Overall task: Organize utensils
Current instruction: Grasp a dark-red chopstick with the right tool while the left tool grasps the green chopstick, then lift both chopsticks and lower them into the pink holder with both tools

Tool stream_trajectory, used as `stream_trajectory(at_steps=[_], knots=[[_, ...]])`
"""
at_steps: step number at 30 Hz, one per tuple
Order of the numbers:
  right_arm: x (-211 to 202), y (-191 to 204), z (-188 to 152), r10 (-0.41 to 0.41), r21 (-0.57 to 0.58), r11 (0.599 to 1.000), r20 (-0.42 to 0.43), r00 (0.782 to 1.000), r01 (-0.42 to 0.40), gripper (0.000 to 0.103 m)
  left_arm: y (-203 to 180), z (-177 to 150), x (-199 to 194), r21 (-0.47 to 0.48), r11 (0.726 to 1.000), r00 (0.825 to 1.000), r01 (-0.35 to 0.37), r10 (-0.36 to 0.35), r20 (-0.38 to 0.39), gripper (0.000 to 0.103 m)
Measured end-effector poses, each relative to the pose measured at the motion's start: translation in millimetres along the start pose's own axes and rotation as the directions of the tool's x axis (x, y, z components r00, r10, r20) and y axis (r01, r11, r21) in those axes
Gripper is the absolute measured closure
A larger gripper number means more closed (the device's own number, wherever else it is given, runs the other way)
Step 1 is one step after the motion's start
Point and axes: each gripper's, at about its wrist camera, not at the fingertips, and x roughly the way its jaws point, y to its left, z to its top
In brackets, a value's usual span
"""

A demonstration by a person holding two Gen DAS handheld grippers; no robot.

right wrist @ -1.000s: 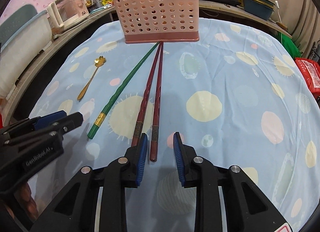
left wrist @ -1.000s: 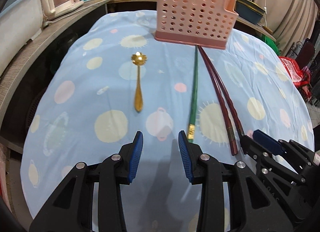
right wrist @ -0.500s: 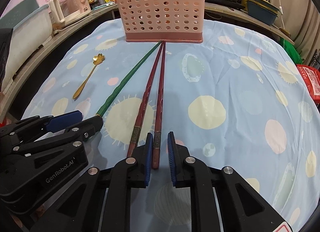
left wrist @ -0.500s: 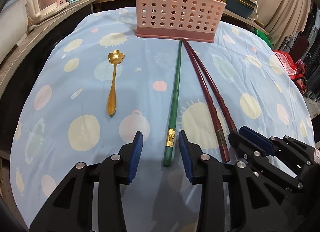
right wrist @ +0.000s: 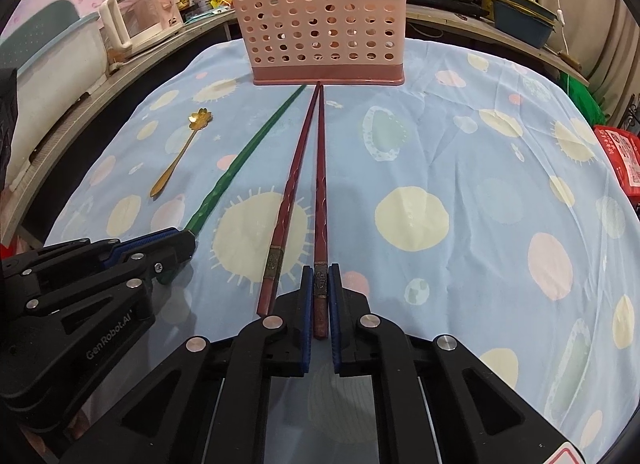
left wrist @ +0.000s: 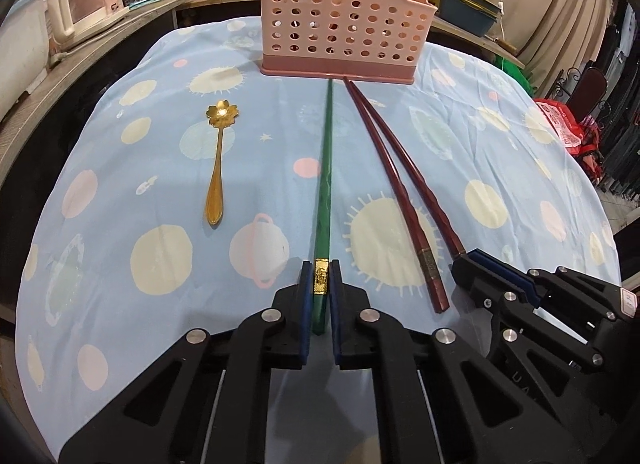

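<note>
Left wrist view: the left claw (left wrist: 320, 284) is closing, its blue pads pressing either side of one green chopstick (left wrist: 325, 184) near its gold band. On the bench's blue spotted cloth (left wrist: 120, 264) also lie one gold flower-bowled spoon (left wrist: 217, 168) and two dark red chopsticks (left wrist: 394, 184), tips at one pink perforated holder (left wrist: 340, 24). The right claw (left wrist: 466, 262) sits at the far right.

Right wrist view: the right claw (right wrist: 320, 284) is clamped on the rightmost red chopstick (right wrist: 320, 184); the second red one (right wrist: 290, 192) lies just left.
</note>
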Motion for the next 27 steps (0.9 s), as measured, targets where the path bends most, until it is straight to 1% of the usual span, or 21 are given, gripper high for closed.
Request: stream_trajectory(at_steps=[4,8,12,17,23,27], knots=[[-12,-4,-3,0.003,0.009,1.000,0.018,1.000,-0.003,0.096,4,0,-14,-0.011,1.000,1.000,0.010,-0.010,0.018,0.096],[-33,-8,-2,0.005,0.021,1.000,0.059,0.998,-0.006,0.096,9,1,-35,-0.024,1.000,0.999,0.018,-0.017,0.050,0.096],[-60,-13,4,0.009,0.037,0.999,0.120,0.993,-0.014,0.096,15,6,-59,-0.032,0.999,0.995,0.014,-0.011,0.095,0.096],[-96,-17,20,0.024,0.053,0.998,0.207,0.978,-0.036,0.096,21,16,-87,-0.050,0.999,0.988,0.013,-0.005,0.153,0.096],[-134,-18,46,0.048,0.056,0.996,0.294,0.954,-0.068,0.096,25,37,-125,-0.062,0.998,0.970,0.017,-0.002,0.242,0.096],[-155,-19,66,0.059,0.053,0.995,0.346,0.936,-0.082,0.096,26,56,-147,-0.059,0.998,0.953,0.024,-0.005,0.303,0.096]])
